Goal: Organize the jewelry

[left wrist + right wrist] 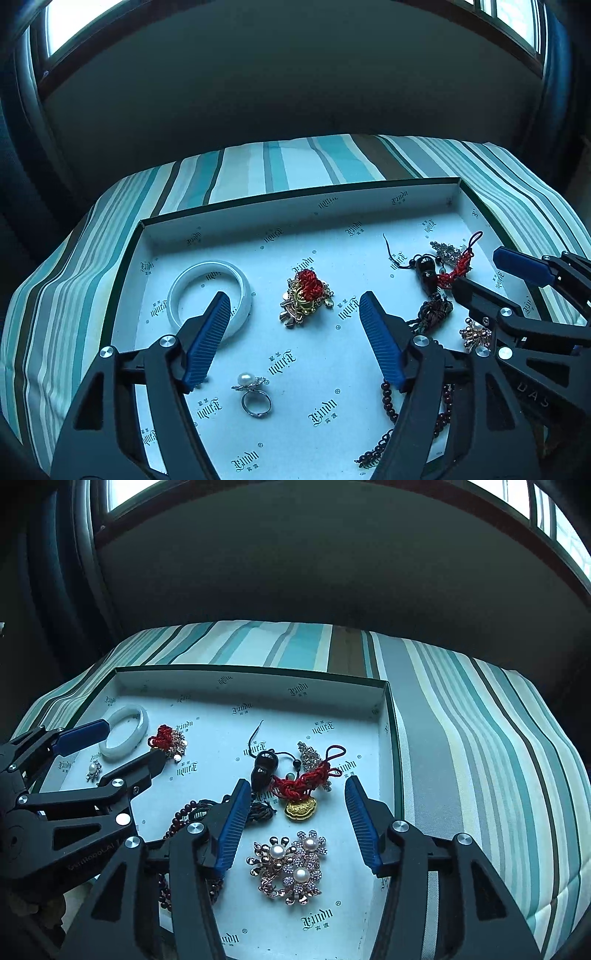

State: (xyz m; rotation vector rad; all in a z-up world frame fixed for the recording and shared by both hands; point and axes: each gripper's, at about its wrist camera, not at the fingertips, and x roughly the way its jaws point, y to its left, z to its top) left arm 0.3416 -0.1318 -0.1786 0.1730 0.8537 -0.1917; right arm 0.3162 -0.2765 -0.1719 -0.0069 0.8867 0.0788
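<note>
A shallow white box [258,218] [258,679] holds the jewelry. My left gripper [295,306] is open and empty above a red-and-gold charm [306,297], with a white bangle [207,295] to its left and a pearl ring [253,393] below. My right gripper [295,794] is open and empty above a pearl flower brooch [291,864]. Ahead of it lie a gold lock charm on red cord [301,806], a black pendant [263,770] and a crystal piece [310,755]. Dark red beads [181,818] [388,402] lie partly hidden under the fingers.
The box rests on a striped teal cloth [295,162] [480,738] over a raised surface that drops off at its edges. A dark wall and windows stand behind. Each gripper shows in the other's view, the right [491,277] and the left [122,744].
</note>
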